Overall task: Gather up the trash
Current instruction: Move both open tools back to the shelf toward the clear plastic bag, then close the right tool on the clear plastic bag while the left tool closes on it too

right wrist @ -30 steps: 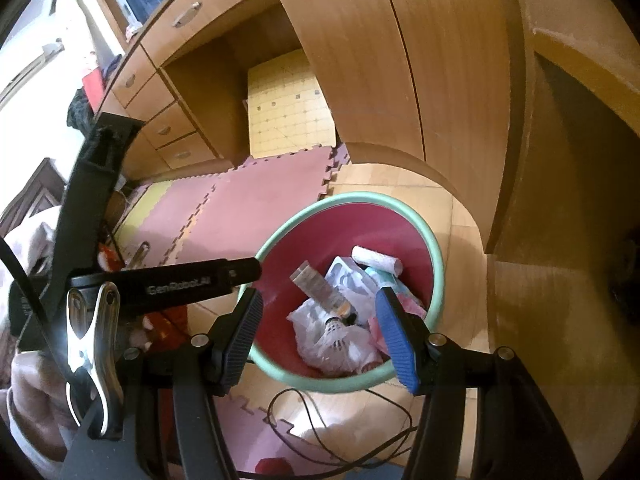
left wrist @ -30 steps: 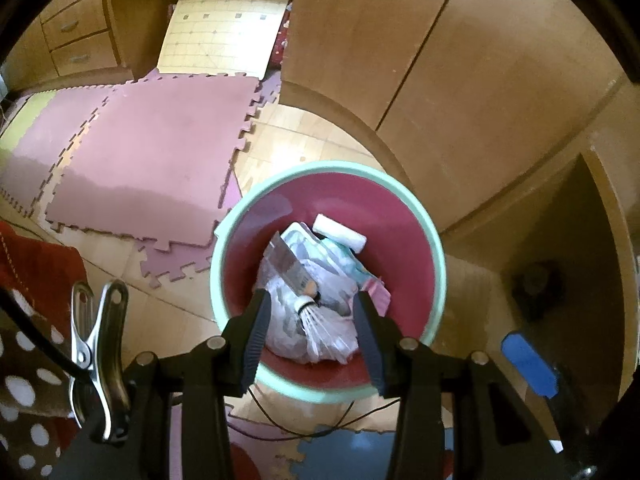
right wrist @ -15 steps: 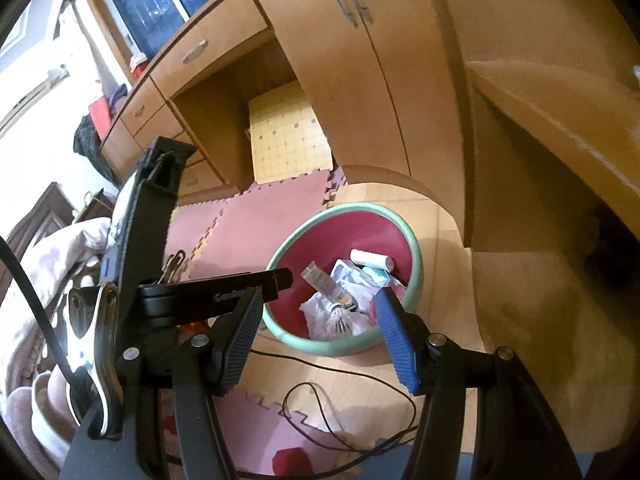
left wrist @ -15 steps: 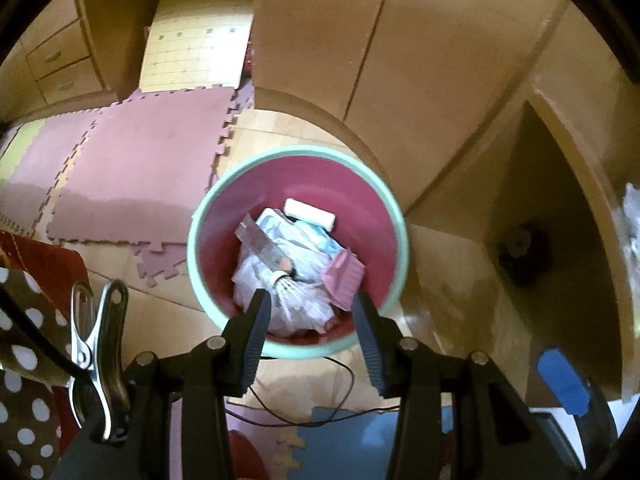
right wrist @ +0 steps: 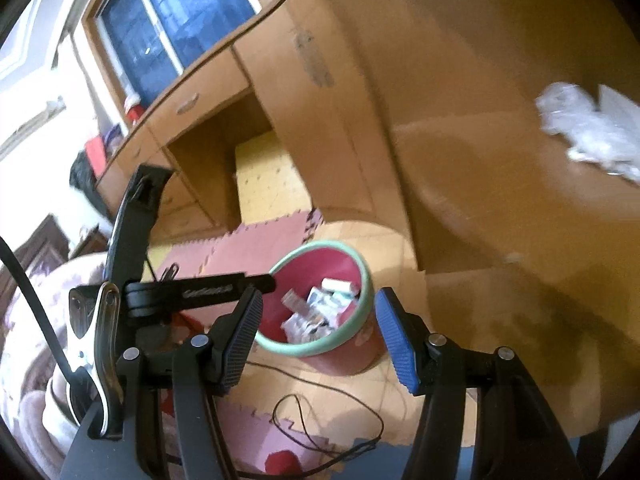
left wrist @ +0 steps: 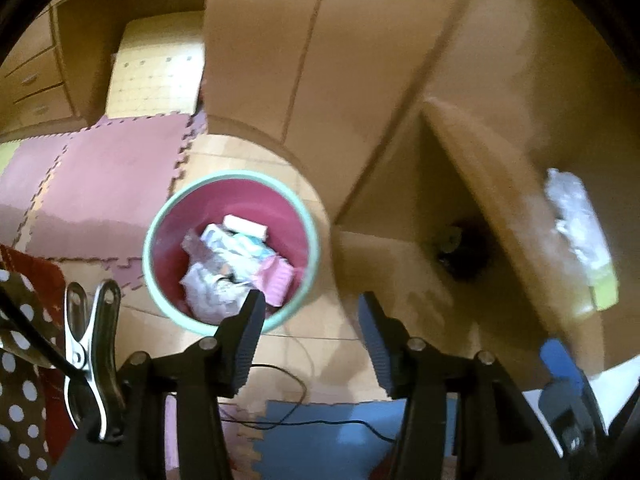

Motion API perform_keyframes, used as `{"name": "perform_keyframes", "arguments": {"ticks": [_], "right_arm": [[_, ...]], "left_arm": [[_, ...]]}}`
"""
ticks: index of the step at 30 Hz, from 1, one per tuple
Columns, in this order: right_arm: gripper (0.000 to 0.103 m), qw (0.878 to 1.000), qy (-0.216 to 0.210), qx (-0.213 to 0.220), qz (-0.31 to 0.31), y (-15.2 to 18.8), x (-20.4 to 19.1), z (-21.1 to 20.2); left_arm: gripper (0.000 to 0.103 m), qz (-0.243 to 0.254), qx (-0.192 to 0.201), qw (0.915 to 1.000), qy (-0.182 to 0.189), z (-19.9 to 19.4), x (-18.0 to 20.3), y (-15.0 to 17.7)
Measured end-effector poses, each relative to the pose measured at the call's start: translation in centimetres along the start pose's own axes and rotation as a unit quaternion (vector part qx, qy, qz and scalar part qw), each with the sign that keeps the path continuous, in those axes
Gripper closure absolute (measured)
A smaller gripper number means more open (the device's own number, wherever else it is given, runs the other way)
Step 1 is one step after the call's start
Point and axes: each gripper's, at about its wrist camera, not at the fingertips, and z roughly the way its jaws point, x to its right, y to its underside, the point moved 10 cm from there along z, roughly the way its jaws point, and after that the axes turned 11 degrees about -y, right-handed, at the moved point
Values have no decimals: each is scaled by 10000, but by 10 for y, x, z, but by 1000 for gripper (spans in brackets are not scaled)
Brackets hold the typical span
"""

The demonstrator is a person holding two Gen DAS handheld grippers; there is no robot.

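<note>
A red bin with a pale green rim [left wrist: 236, 175] stands on the floor, holding wrappers and crumpled paper [left wrist: 224, 264]. My left gripper [left wrist: 312, 320] hangs well above and to the right of it. Its jaws are opening, with nothing between them. In the right wrist view the bin [right wrist: 320, 347] sits low in the middle, beyond my right gripper [right wrist: 320, 320], which is open and empty. The left gripper's black body [right wrist: 192, 292] crosses at the left. A crumpled clear plastic wrapper [left wrist: 576, 220] [right wrist: 588, 132] lies on the wooden desk top to the right.
Pink foam mats [left wrist: 100, 184] and a blue one [left wrist: 320, 436] cover part of the floor. A thin black cable [right wrist: 320, 420] loops in front of the bin. Wooden cabinet doors [left wrist: 280, 60] stand behind it. A polka-dot cloth [left wrist: 20, 400] is at the left.
Both grippers have risen and drawn back from the bin, which now looks smaller. The desk top with the clear wrapper has come into view at the right. The left jaws stand wider.
</note>
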Motion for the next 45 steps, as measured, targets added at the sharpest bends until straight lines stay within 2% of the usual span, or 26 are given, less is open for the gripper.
{"name": "perform_keyframes", "arguments": {"ticks": [4,9,16,22,24,27,31,33,35,38,40,45], "right_arm": [[43,9995,115,228,195,-13,15,-29],[43,9973,466,485,291,-29,40,-67],[43,9912,787,875,600,-52,89,-103],[43,9837,1104,1185,779,-75,129,-124],[43,9780,1215,1296,1096,-79,145,-126],[43,9691,1114,1522,1591,-84,159,-127],[43,9600,1304,1729,1774,-100,169,-130],[43,9487,1436,1905,2074,-107,183,-137],[43,9385,1366,2043,2427,-111,196,-140],[43,9226,1800,2098,2691,-112,221,-146],[43,9182,1941,2064,2770,-112,232,-144],[43,9176,2005,1824,2907,-109,250,-135]], "left_arm": [[51,219,142,9995,148,-23,33,-3],[51,370,258,9984,341,-43,79,-6],[50,776,319,9961,268,-47,140,-13],[50,1024,397,9927,492,-39,184,-31],[50,1071,379,9920,543,-36,194,-38],[51,1097,418,9913,598,-31,209,-51],[50,1075,457,9908,687,-26,230,-73],[50,1076,502,9902,735,-25,244,-84],[50,1033,474,9900,831,-23,260,-92],[47,1033,437,9882,1042,-20,288,-102],[45,1081,415,9871,1106,-14,306,-107],[44,1275,271,9855,1091,11,336,-106]]}}
